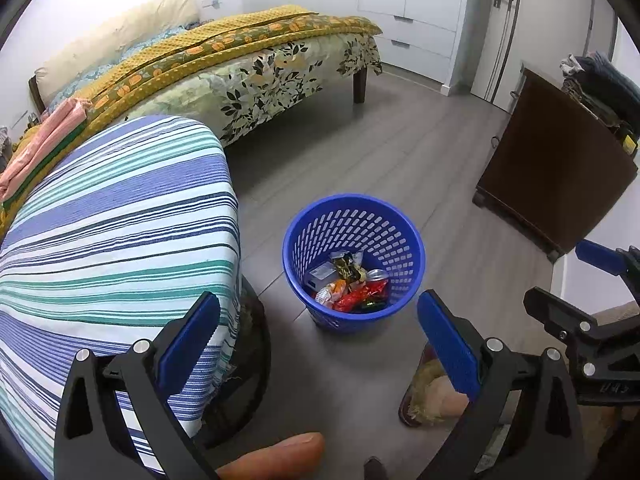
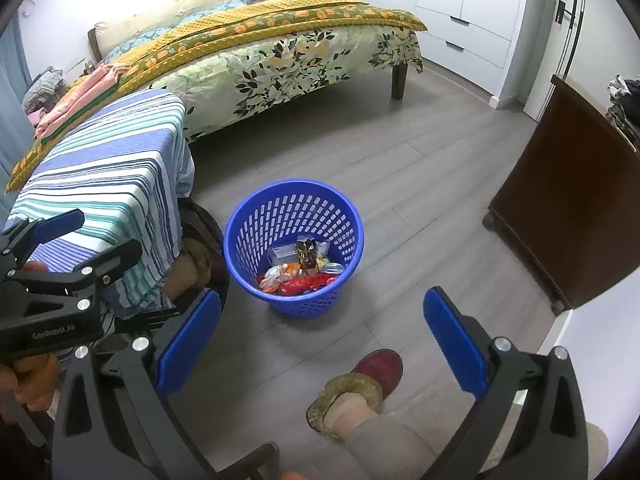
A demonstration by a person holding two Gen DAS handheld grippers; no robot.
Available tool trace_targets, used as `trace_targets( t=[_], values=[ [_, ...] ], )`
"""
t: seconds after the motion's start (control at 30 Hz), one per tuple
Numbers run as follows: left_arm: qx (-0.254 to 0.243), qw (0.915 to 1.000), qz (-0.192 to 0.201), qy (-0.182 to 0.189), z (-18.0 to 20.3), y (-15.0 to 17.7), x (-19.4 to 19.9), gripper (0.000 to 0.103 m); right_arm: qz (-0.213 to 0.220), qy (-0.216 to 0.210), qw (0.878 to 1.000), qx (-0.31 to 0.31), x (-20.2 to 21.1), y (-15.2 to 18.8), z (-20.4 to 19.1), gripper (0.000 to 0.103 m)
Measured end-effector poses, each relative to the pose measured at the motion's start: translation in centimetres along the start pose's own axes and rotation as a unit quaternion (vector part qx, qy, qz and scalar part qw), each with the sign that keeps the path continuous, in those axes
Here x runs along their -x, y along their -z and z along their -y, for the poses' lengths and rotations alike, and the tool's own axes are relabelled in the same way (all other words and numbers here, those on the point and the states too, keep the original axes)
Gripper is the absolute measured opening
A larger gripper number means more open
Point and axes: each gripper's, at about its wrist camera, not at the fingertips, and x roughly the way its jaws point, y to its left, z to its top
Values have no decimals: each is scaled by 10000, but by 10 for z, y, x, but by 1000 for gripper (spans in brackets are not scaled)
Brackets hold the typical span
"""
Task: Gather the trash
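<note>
Both hand-held grippers, left and right, gaped wide and empty above the floor-standing blue basket of wrappers; advisable: scan the striped worktop for leftovers.

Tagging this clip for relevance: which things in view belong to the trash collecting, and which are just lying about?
Part of the job:
- blue perforated plastic waste basket
- wrappers and a can inside it
- left gripper, open and empty
- right gripper, open and empty

Just lying about:
- striped blue-and-green cloth over a stool
- floral-sheeted bed
- dark brown wooden cabinet
</note>
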Motion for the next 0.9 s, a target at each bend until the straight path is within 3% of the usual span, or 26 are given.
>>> trace_targets(
  t=[0.9],
  values=[
    [-29, 10000, -34, -47, -10, 3, -3, 98, -44, 9, 10000, 74, -1, 2, -10, 98]
  ],
)
